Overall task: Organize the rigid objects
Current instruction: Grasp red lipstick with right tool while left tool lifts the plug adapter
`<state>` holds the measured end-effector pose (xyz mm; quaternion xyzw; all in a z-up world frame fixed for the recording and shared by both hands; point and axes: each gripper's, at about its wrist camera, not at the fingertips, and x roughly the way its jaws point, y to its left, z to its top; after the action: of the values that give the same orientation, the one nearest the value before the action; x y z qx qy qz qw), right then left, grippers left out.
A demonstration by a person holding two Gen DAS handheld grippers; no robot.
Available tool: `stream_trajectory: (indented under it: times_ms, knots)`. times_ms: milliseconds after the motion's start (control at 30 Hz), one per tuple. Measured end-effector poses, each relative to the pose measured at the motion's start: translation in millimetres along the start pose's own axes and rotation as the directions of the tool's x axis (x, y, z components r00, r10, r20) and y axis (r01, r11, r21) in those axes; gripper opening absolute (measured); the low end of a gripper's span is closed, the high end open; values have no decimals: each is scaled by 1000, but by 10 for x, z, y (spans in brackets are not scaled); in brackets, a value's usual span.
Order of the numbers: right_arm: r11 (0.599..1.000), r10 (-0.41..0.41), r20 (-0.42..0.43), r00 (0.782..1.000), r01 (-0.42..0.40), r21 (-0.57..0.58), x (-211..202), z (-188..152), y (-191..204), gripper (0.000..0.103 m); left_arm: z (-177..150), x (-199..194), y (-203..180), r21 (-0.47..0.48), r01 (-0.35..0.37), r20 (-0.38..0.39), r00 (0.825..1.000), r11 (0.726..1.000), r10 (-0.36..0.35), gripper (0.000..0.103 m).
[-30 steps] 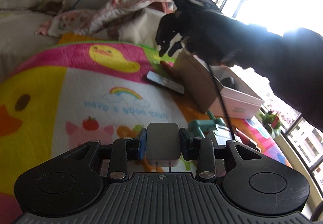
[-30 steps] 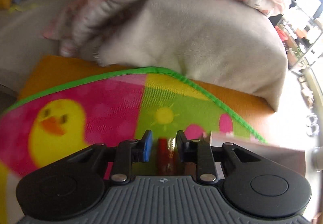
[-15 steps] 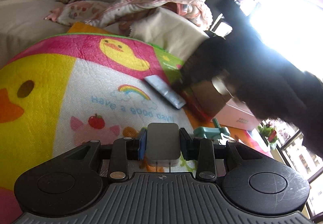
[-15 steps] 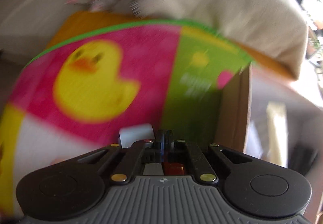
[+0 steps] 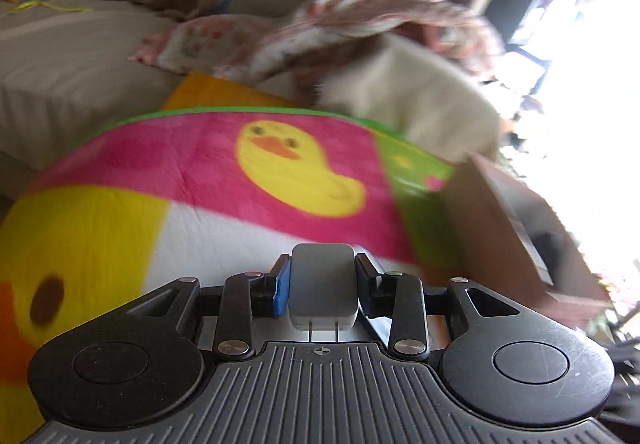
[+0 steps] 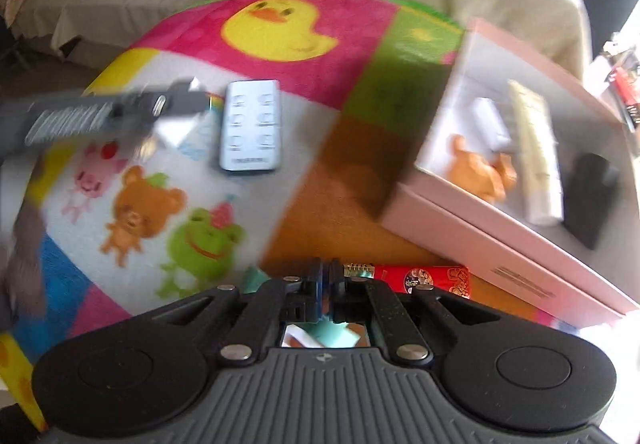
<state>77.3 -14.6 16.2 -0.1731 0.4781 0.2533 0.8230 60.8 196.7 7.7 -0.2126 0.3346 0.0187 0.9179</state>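
Observation:
My left gripper (image 5: 322,284) is shut on a grey plug adapter (image 5: 322,286) and holds it above the cartoon mat (image 5: 120,212); it shows blurred at the left of the right wrist view (image 6: 176,100). My right gripper (image 6: 328,276) is shut with nothing between its fingers. A red packet (image 6: 420,278) lies on the mat just right of its tips. A white remote (image 6: 250,124) lies on the mat. The pink box (image 6: 520,256) at the right holds an orange toy (image 6: 476,170), a cream tube (image 6: 536,164), a white item (image 6: 490,122) and a black item (image 6: 590,196).
A beige sofa (image 5: 80,56) with a floral blanket (image 5: 360,20) lies behind the mat. The box shows at the right of the left wrist view (image 5: 496,228). A teal piece (image 6: 254,278) lies beside my right fingertips. Bright window at the right.
My right gripper closed fully, let go of the red packet and pulled back above the mat. My left gripper swung right toward the box, still holding the adapter.

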Motion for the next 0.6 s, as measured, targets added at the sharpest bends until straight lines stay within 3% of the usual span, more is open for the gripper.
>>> stream_trajectory:
  times_ms: [67, 133, 200, 233, 333, 433, 533, 600]
  knots:
    - [999, 17, 65, 998, -20, 45, -188, -111, -184, 8, 89, 125, -21, -8, 3, -6, 1000, 1000, -3, 37]
    - [994, 5, 148, 989, -20, 104, -373, -261, -400, 27, 112, 213, -119, 20, 39, -24, 999, 999, -38, 37]
    - [988, -23, 225, 974, -11, 152, -520, -441, -578, 61, 43, 271, -266, 66, 83, -62, 995, 994, -79, 37]
    - [987, -31, 256, 966, -11, 158, -570, -541, -640, 65, -17, 271, -359, 101, 102, -73, 993, 990, -95, 37]
    - [996, 14, 274, 962, -39, 85, -627, -843, -693, 68, -216, 204, -613, 171, 157, -114, 984, 973, -139, 37]
    - [999, 44, 232, 972, -49, 14, -566, -1087, -655, 69, -401, 114, -756, 150, 239, -166, 963, 959, -214, 38]
    - [995, -83, 229, 970, 95, -43, -447, -1173, -582, 69, -544, -32, -838, 154, 258, -181, 956, 954, -230, 37]
    - [981, -173, 269, 947, 191, -40, -408, -1174, -630, 72, -610, -135, -842, 148, 264, -178, 955, 953, -237, 37]
